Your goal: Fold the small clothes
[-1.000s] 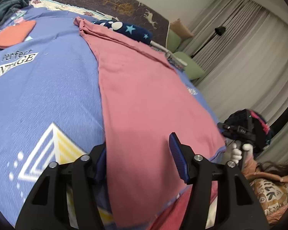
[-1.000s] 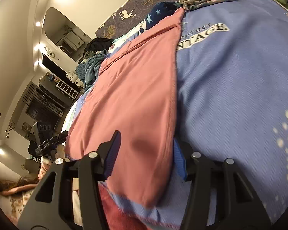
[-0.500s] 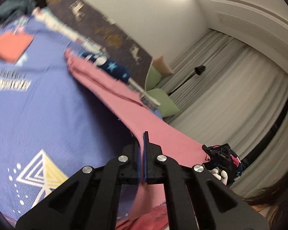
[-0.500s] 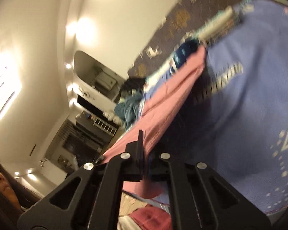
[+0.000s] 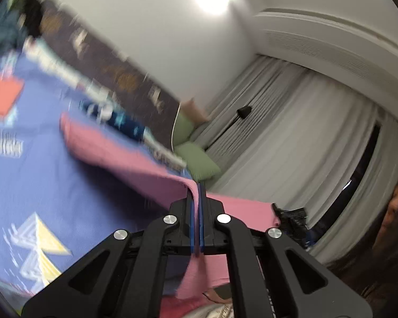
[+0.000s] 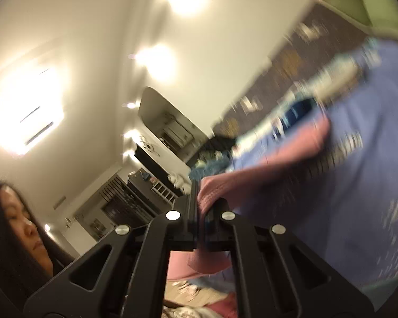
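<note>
A pink garment [image 5: 124,159] stretches from the blue bedspread [image 5: 39,180] up to my left gripper [image 5: 197,198], whose blue pads are shut on its near edge. The same pink garment [image 6: 265,169] shows in the right wrist view, with my right gripper [image 6: 199,193] shut on its other near corner. Both near corners hang lifted off the bed while the far end rests on the spread. Loose pink cloth droops below each gripper. Both views are blurred.
A navy star-print piece [image 5: 124,124] lies behind the pink garment's far end. An orange folded cloth [image 5: 2,95] sits at left. Green pillows [image 5: 199,159] and grey curtains [image 5: 291,137] stand to the right. A person's head [image 6: 16,233] is at lower left in the right wrist view.
Both grippers went from open around the garment's near edge to shut on it, then rose and tilted up, lifting the pink garment off the bedspread.
</note>
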`<state>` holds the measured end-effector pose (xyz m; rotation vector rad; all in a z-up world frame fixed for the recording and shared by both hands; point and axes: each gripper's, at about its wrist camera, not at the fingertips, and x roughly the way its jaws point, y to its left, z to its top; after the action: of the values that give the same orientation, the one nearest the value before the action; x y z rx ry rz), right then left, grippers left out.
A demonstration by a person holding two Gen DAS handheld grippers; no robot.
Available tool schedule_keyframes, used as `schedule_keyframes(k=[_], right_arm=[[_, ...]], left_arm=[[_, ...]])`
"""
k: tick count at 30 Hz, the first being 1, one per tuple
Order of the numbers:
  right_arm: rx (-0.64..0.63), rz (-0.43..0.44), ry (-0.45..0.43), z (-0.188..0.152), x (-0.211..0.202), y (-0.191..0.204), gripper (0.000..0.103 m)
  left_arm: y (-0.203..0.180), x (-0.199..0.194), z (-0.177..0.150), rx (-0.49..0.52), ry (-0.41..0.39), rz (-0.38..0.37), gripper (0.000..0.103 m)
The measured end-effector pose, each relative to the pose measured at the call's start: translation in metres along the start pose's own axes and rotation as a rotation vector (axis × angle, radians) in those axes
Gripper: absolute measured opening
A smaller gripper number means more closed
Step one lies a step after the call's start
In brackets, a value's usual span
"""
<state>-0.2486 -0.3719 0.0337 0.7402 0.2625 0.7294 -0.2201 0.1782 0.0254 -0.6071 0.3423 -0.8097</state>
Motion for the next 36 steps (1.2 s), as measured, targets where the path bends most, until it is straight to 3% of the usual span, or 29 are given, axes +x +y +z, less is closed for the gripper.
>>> schedule_keyframes(k=[2, 3, 7, 10, 14, 20, 25, 31, 36], right_arm=[[-0.110, -0.090, -0.019, 0.006, 0.001, 0.010, 0.006], [-0.105, -0.127, -0.006, 0.008, 0.007, 0.003, 0.006], [0.070, -0.171, 0.036, 0.002, 0.029, -0.051, 0.006], [0.115, -0.173, 0.050, 0.002, 0.040, -0.068, 0.006], [0.074, -0.159, 0.049, 0.015, 0.054, -0.065, 0.006], [0.022, -0.127, 0.047, 0.050, 0.082, -0.065, 0.008], [0.022, -0.160, 0.064, 0.082, 0.122, -0.088, 0.008], [0.099, -0.292, 0.105, 0.118, 0.185, -0.151, 0.008], [0.159, -0.420, 0.182, 0.131, 0.247, -0.223, 0.008]], left_arm=[[0.003, 0.004, 0.004, 0.032, -0.012, 0.043, 0.003], [0.013, 0.010, 0.006, -0.001, -0.004, 0.046, 0.003], [0.046, 0.036, 0.005, -0.115, 0.032, 0.059, 0.002], [0.051, 0.049, 0.008, -0.123, 0.044, 0.047, 0.002], [0.051, 0.058, 0.017, -0.111, 0.047, 0.059, 0.002], [0.058, 0.081, 0.052, -0.084, 0.039, 0.085, 0.002], [0.071, 0.119, 0.085, -0.049, 0.063, 0.130, 0.002], [0.135, 0.181, 0.120, -0.129, 0.111, 0.217, 0.002], [0.229, 0.243, 0.126, -0.296, 0.186, 0.337, 0.002]])
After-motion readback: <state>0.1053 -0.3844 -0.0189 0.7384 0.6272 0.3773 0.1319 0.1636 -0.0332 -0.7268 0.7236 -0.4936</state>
